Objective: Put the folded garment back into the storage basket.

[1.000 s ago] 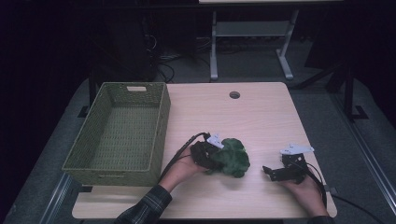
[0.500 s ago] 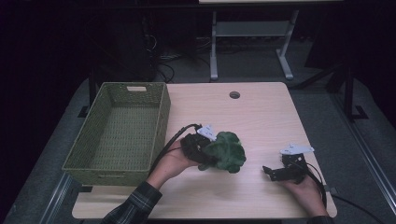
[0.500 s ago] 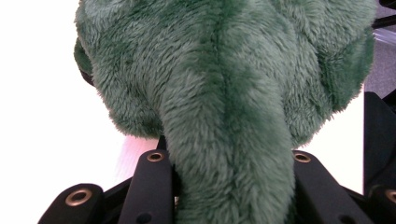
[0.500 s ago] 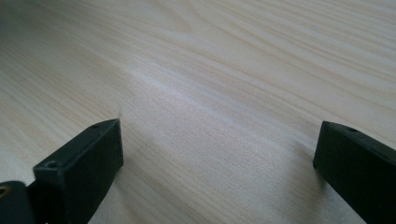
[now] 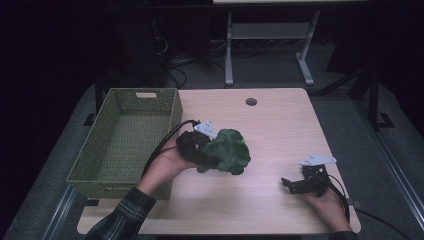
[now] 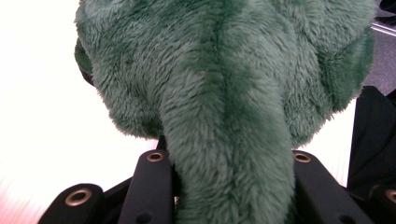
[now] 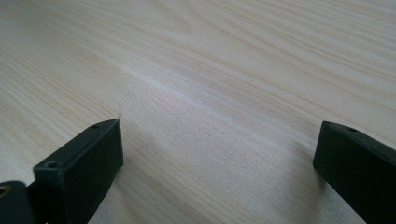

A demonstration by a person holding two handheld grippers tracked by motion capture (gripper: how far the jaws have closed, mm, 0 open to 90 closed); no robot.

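Note:
A dark green plush toy (image 5: 227, 151) hangs above the middle of the wooden table (image 5: 260, 125), just right of the basket. My left gripper (image 5: 210, 155) is shut on it, its black jaws pressed against a furry limb of the plush toy (image 6: 229, 140) on both sides. My right gripper (image 5: 290, 186) rests low at the table's front right with its jaws wide apart. Between its fingertips (image 7: 84, 158) lies only bare wood.
A woven green basket (image 5: 125, 142) stands on the table's left side, with nothing inside that I can see. A round cable hole (image 5: 251, 101) sits near the far edge. Desk legs and cables stand on the dark floor behind.
My left gripper has risen with the plush toy and drifted left toward the basket. The right gripper has stayed where it was.

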